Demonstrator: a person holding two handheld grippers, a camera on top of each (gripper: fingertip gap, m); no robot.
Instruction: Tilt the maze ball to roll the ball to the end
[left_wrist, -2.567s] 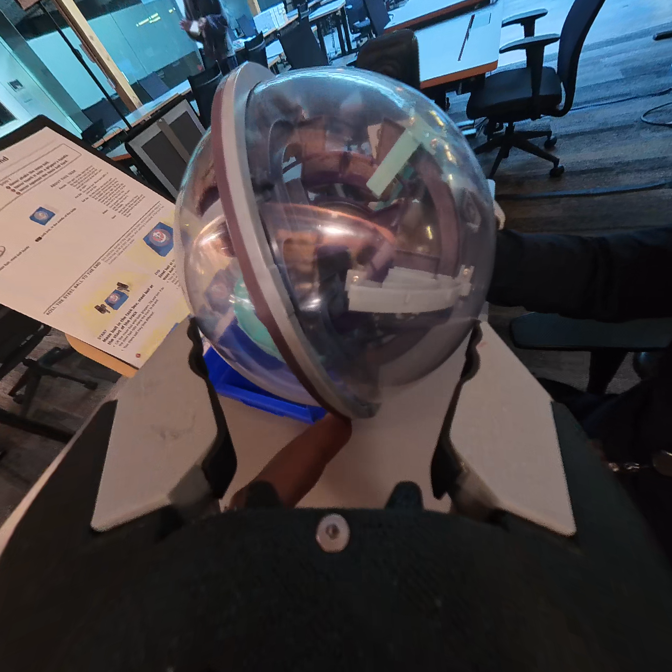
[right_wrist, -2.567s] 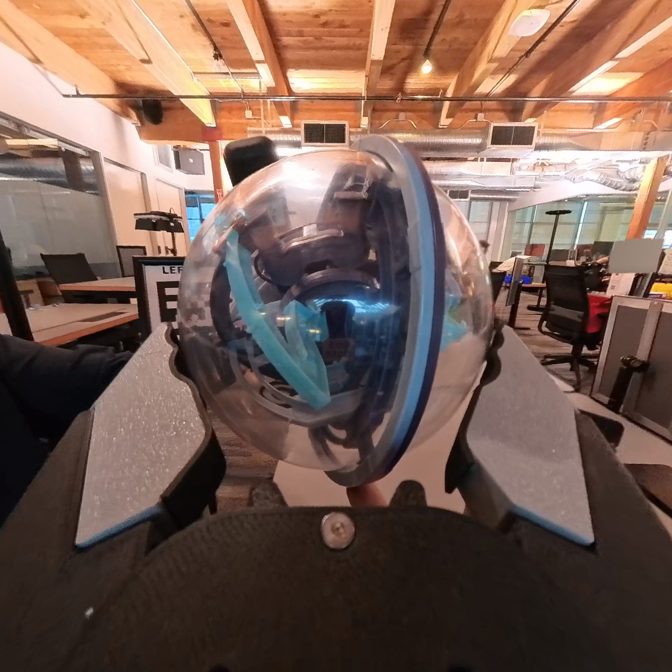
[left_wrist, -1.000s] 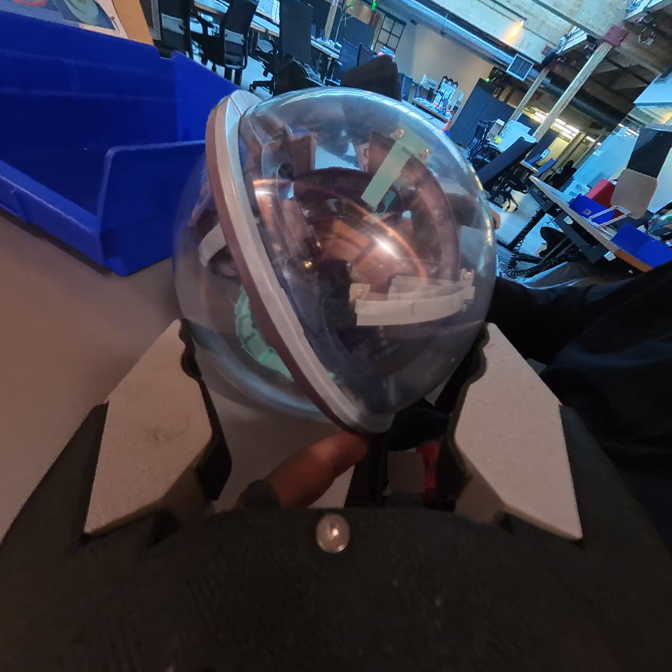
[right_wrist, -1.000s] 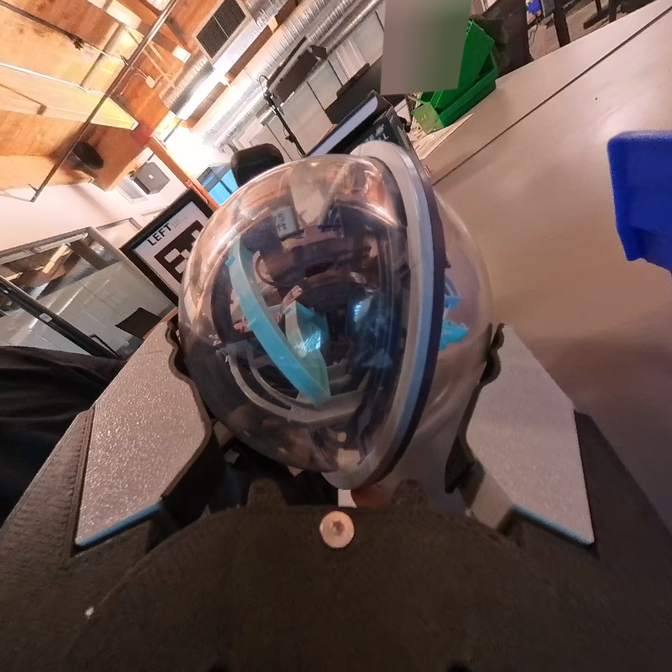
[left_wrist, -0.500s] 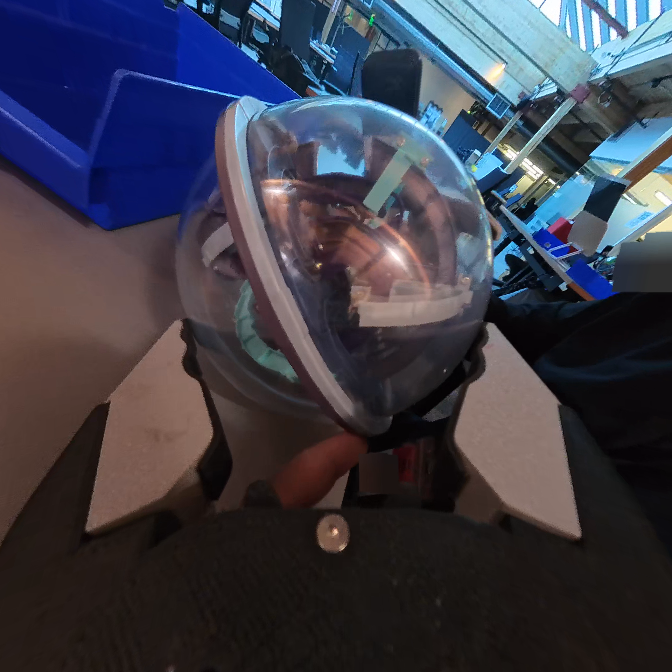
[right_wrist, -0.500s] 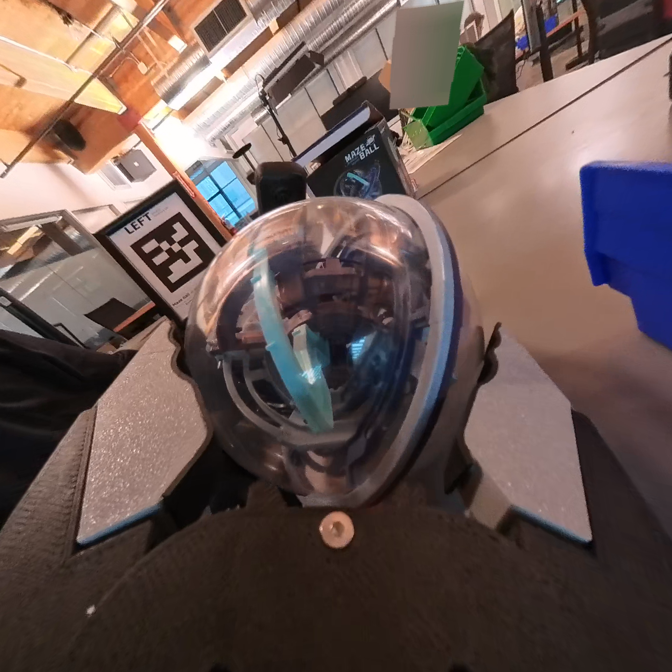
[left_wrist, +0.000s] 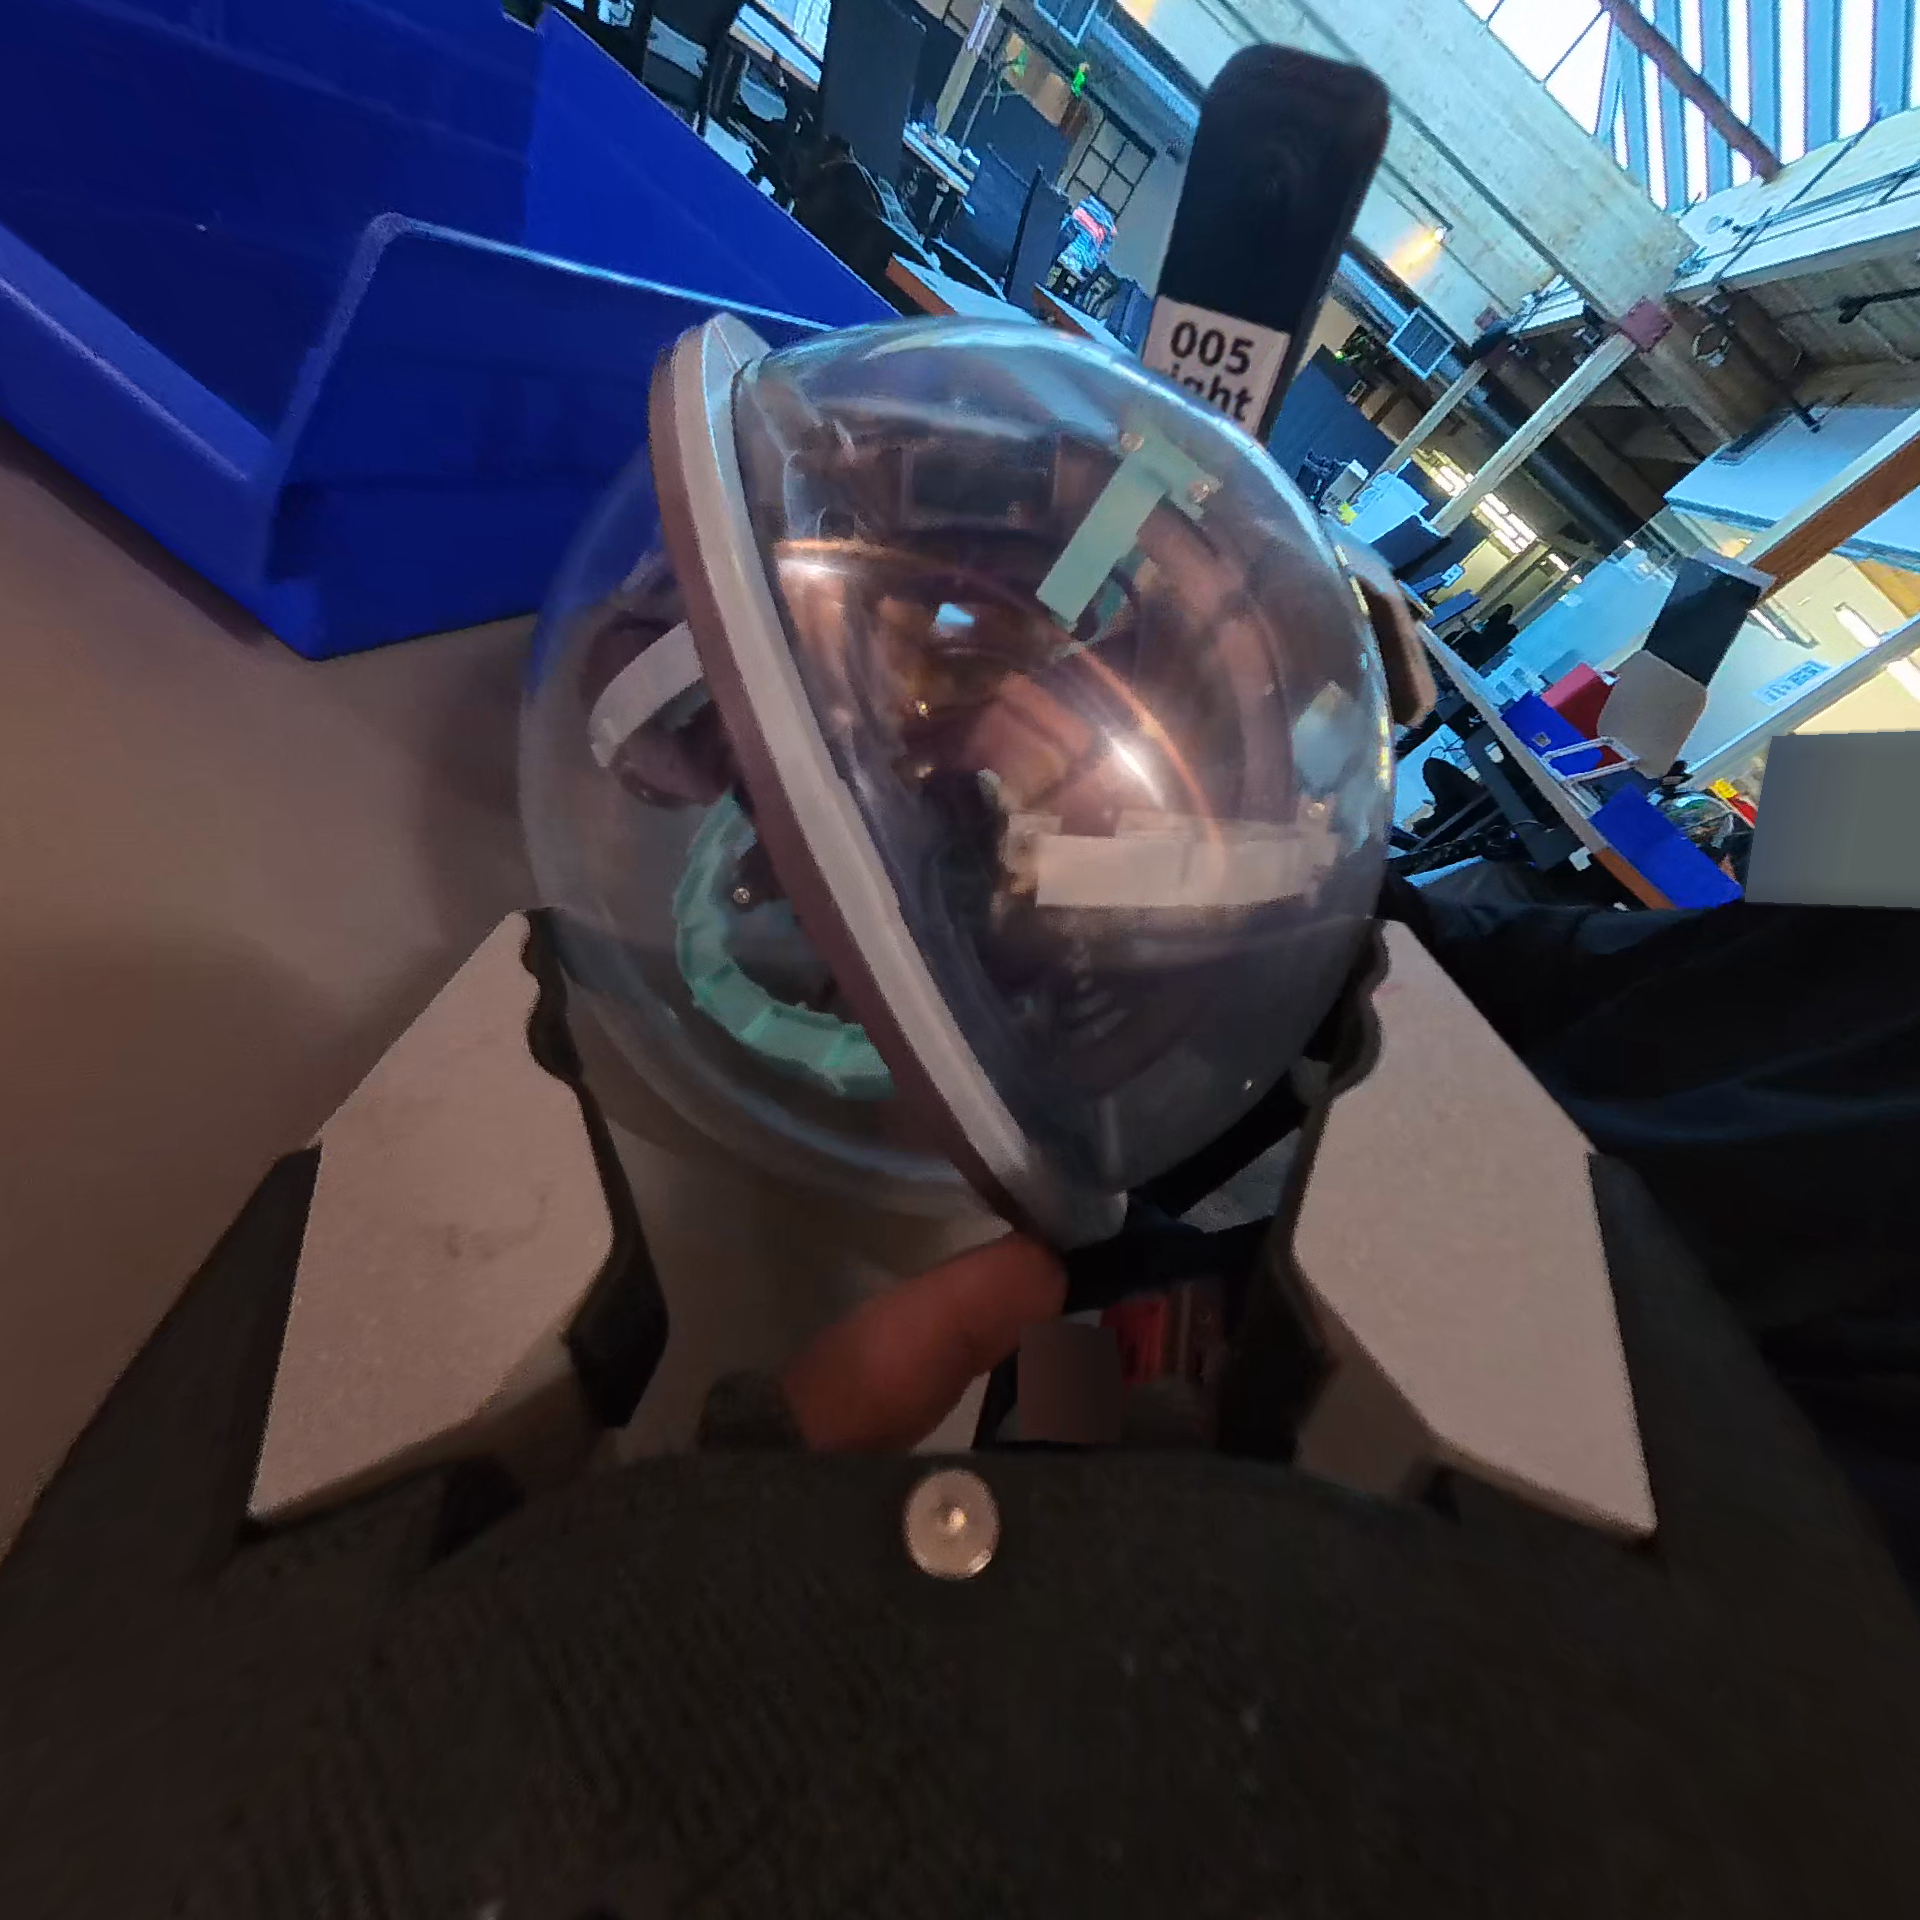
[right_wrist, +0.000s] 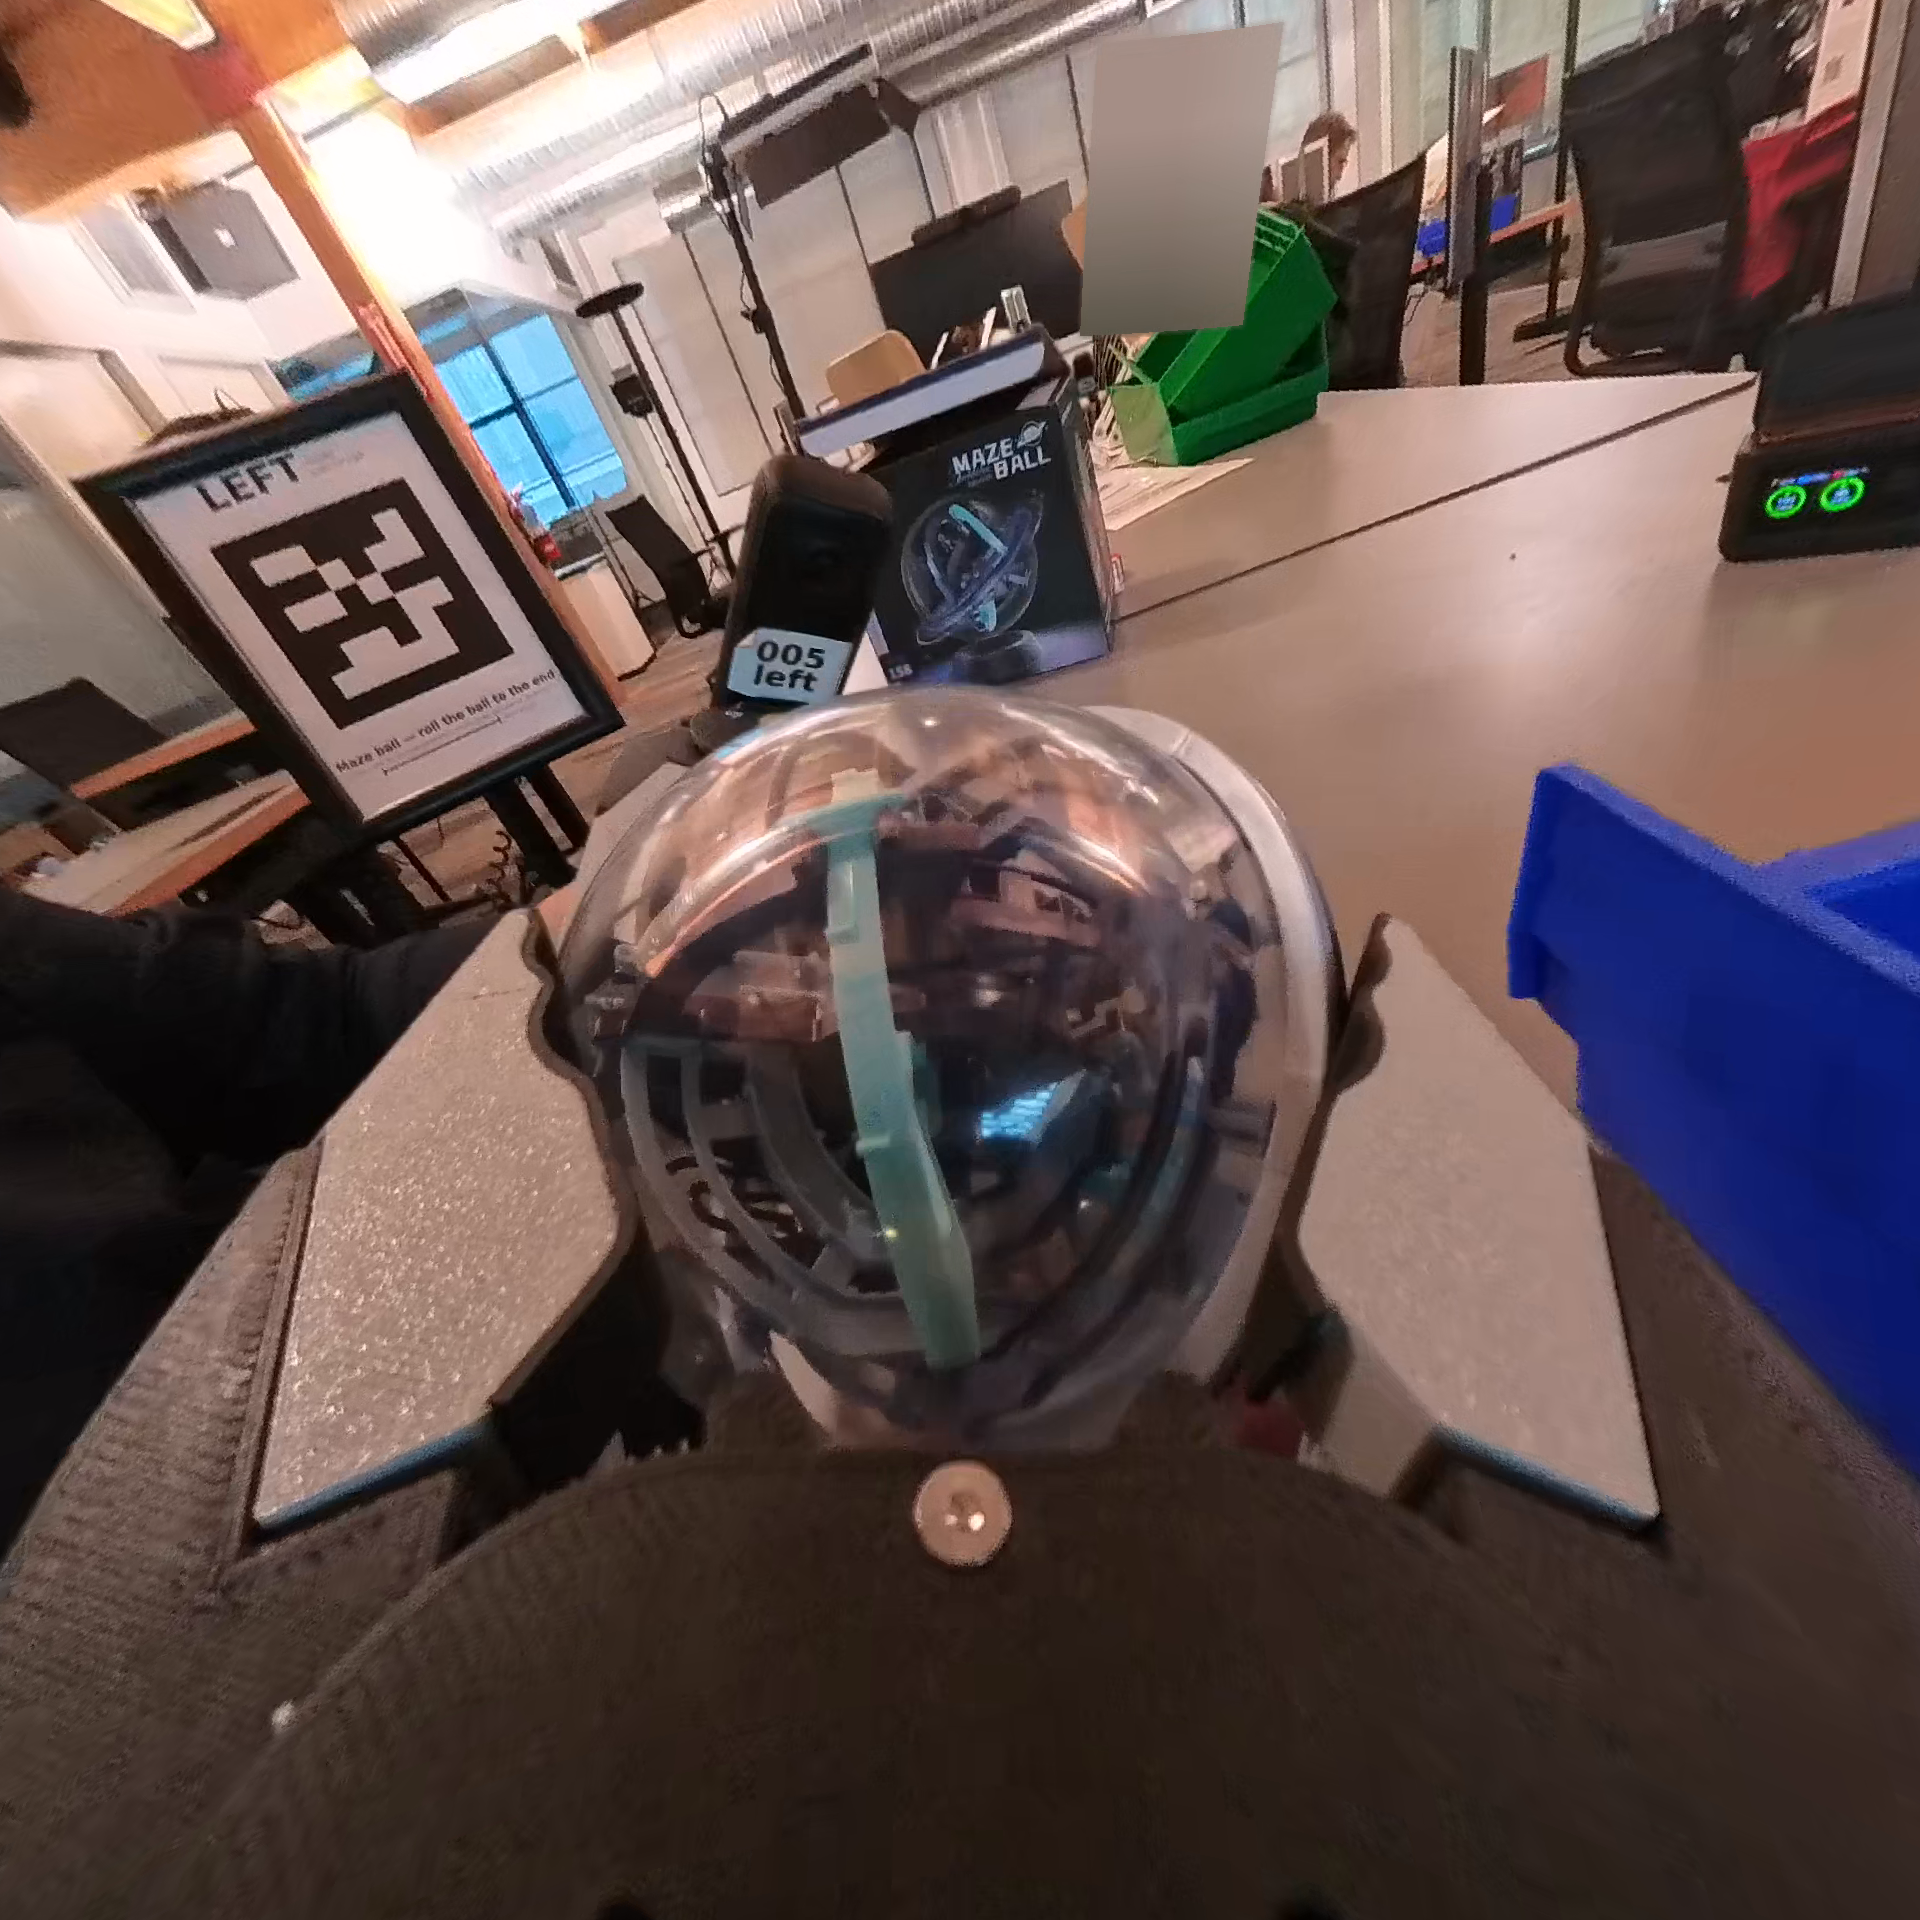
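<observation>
The maze ball (left_wrist: 956, 769) is a clear sphere with a grey seam ring and brown, white and teal tracks inside. It is held in the air above a beige table (left_wrist: 208, 831). My left gripper (left_wrist: 956, 935) is shut on it, with both pads pressed against its lower sides. My right gripper (right_wrist: 951, 935) is shut on the same maze ball (right_wrist: 935, 1039) from the opposite side. The right gripper's black camera post (left_wrist: 1268, 208) rises behind the ball. The left gripper's post (right_wrist: 800, 582) shows in the right wrist view. A fingertip (left_wrist: 925, 1340) touches the ball's underside. I cannot pick out the small rolling ball.
A blue bin (left_wrist: 312, 364) stands on the table close to the ball; it is at the right in the right wrist view (right_wrist: 1714, 1091). A framed sign on a stand (right_wrist: 343, 592), a dark maze ball box (right_wrist: 997, 551), green bins (right_wrist: 1226, 384) and a black device (right_wrist: 1818, 488) lie farther off.
Both grippers have swung and tilted the ball together, and both kept their hold. The right wrist view went from the ceiling down to table level. The teal track now stands upright.
</observation>
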